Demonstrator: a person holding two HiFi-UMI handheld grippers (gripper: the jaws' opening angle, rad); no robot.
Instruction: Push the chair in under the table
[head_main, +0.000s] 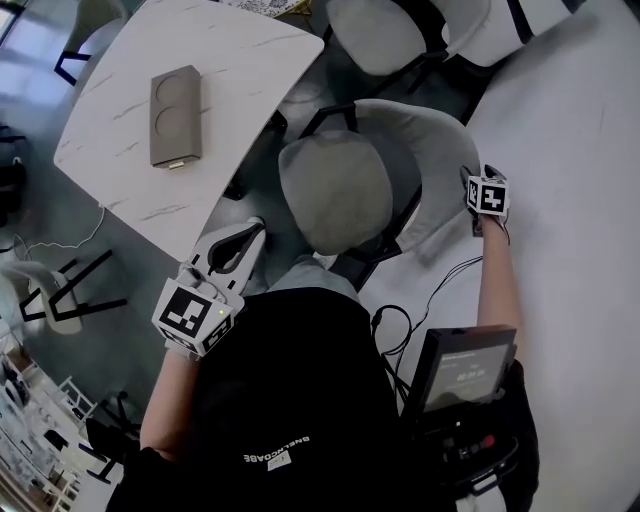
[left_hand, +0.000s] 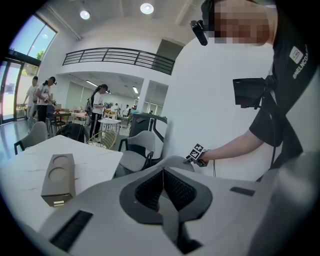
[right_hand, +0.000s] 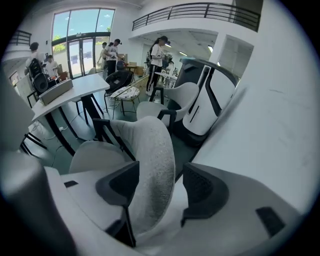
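Note:
The grey chair (head_main: 335, 190) stands pulled out from the white marble table (head_main: 120, 150), its seat facing up and its curved backrest (head_main: 435, 150) on the right. My right gripper (head_main: 470, 185) is at the backrest's outer edge. In the right gripper view it (right_hand: 161, 170) is open, with the backrest's edge (right_hand: 150, 165) between the jaws and a gap to the right jaw. My left gripper (head_main: 250, 232) hovers by the table's near corner, left of the seat. Its jaws (left_hand: 163, 172) are shut on nothing.
A grey box with two round recesses (head_main: 176, 115) lies on the table. More grey chairs (head_main: 375, 35) stand beyond. A curved white wall (head_main: 570, 150) is close on the right, with a black cable (head_main: 440, 290) on the floor. Black chair legs (head_main: 70, 285) stand at left.

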